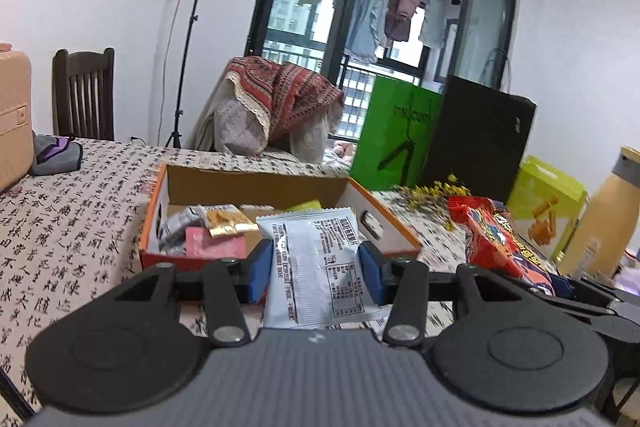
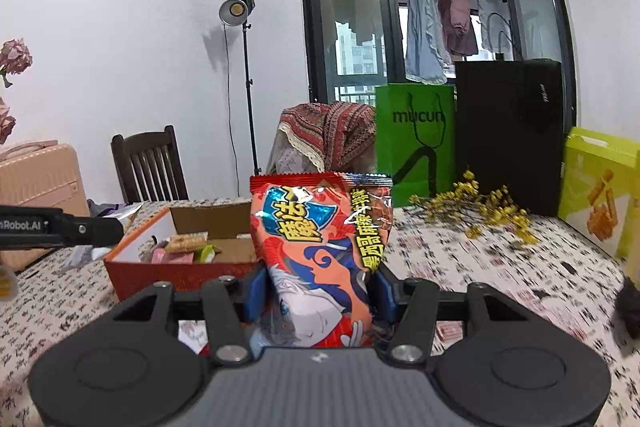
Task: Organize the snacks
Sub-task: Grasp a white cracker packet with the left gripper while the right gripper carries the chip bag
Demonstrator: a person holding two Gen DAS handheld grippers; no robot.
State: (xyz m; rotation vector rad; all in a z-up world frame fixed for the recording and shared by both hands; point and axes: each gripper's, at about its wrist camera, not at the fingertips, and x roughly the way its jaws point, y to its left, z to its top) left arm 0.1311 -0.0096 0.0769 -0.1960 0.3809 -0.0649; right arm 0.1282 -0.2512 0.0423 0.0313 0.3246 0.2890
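Some snacks already lie in my orange cardboard box (image 1: pixel 362 201). My left tongs (image 1: pixel 316 269) grip a white packet (image 1: pixel 316 255), right tongs (image 2: pixel 320 293) a red bag (image 2: pixel 320 247); both must go in.

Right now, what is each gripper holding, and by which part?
The left gripper holds a pale blue-white snack packet, clamped across its middle. The right gripper holds a red-orange snack bag, gripped on both side edges of its lower half.

Cardboard box (image 1: pixel 256 183) on bench (image 1: pixel 72 227), small snack packets (image 1: pixel 224 221) inside. Paper bag (image 1: pixel 394 135) behind box to right; dried flowers (image 2: pixel 484 209) before bag. Chair (image 1: pixel 84 93) behind bench, left.
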